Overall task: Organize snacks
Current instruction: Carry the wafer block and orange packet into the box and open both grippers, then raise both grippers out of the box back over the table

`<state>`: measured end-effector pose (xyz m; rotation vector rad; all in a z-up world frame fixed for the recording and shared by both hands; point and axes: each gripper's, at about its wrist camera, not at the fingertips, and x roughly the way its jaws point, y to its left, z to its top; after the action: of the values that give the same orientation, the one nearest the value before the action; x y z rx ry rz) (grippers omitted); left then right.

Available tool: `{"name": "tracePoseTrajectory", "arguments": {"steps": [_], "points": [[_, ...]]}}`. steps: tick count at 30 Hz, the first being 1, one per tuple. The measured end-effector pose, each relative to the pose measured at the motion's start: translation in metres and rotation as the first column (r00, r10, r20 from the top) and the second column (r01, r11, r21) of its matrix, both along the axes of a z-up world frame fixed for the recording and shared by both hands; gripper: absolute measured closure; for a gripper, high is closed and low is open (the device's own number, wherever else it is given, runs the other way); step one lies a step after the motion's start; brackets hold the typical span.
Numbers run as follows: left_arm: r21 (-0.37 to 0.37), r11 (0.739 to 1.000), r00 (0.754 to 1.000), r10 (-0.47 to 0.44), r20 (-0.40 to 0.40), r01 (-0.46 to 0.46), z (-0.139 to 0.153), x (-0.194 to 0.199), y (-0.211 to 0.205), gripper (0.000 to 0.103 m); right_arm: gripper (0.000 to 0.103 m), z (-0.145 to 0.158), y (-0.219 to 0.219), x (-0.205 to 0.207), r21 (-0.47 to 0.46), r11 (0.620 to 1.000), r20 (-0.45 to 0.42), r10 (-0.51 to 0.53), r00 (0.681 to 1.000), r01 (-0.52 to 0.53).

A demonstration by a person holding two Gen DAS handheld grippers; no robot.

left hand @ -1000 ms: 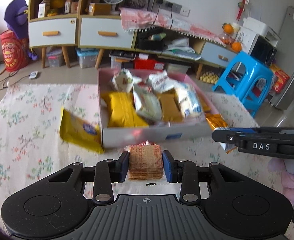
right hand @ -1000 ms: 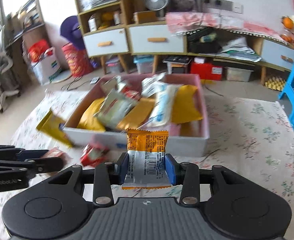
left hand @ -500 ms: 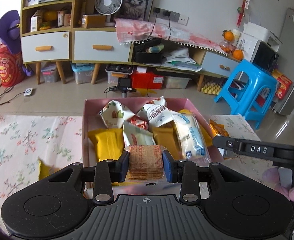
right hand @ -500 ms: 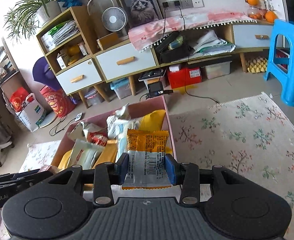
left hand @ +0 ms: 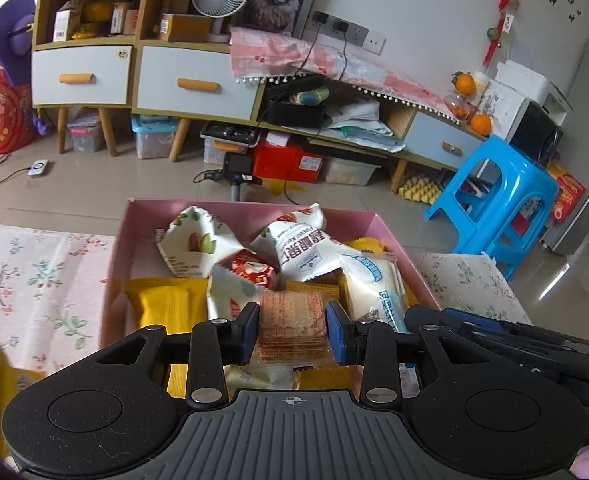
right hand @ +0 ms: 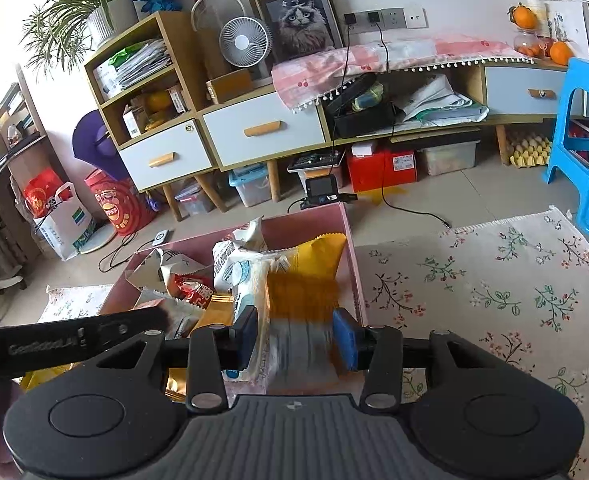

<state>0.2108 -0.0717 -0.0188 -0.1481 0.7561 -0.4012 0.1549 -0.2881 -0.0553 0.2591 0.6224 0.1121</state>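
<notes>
Left wrist view shows the left tool (left hand: 293,334) clamped on a square clear-wrapped pack of brown wafer biscuits (left hand: 292,326), held above the near end of the already crowded pink cardboard box (left hand: 254,207) on the flower-patterned desk (left hand: 34,280); released here, it could slide off the heaped packets. The pack has no clear long axis; its face tilts up toward the camera. Right wrist view shows the right tool (right hand: 298,338) parted around a blurred orange-and-silver foil snack packet (right hand: 300,320), long axis pointing away, orange end far, seemingly dropping near the box's right wall, where it could snag.
</notes>
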Motion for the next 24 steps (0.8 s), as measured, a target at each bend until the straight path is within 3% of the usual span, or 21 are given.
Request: {"name": "tracePoseTrajectory", "arguments": {"steps": [4,13,21,24], "points": [[0.007,1.0,1.0,-0.006,0.004,0.006,-0.001,0.0,-0.004,0.066,0.06,0.0,-0.001,0.0,0.004,1.0,0.0,0.002,1.0,-0.002],[0.033,0.999,0.999,-0.021,0.027,0.02,0.017,-0.011,0.006,0.046,0.048,0.009,0.008,-0.005,-0.018,1.0,-0.004,0.019,1.0,-0.02],[0.03,1.0,1.0,-0.01,0.017,0.01,0.033,-0.038,0.036,0.029,0.027,0.022,0.02,-0.025,-0.063,0.998,-0.02,0.029,0.999,-0.03],[0.028,1.0,1.0,0.008,0.012,-0.009,0.037,-0.05,0.051,0.025,0.024,0.025,0.024,-0.034,-0.08,0.996,-0.037,0.023,0.999,-0.026]]}}
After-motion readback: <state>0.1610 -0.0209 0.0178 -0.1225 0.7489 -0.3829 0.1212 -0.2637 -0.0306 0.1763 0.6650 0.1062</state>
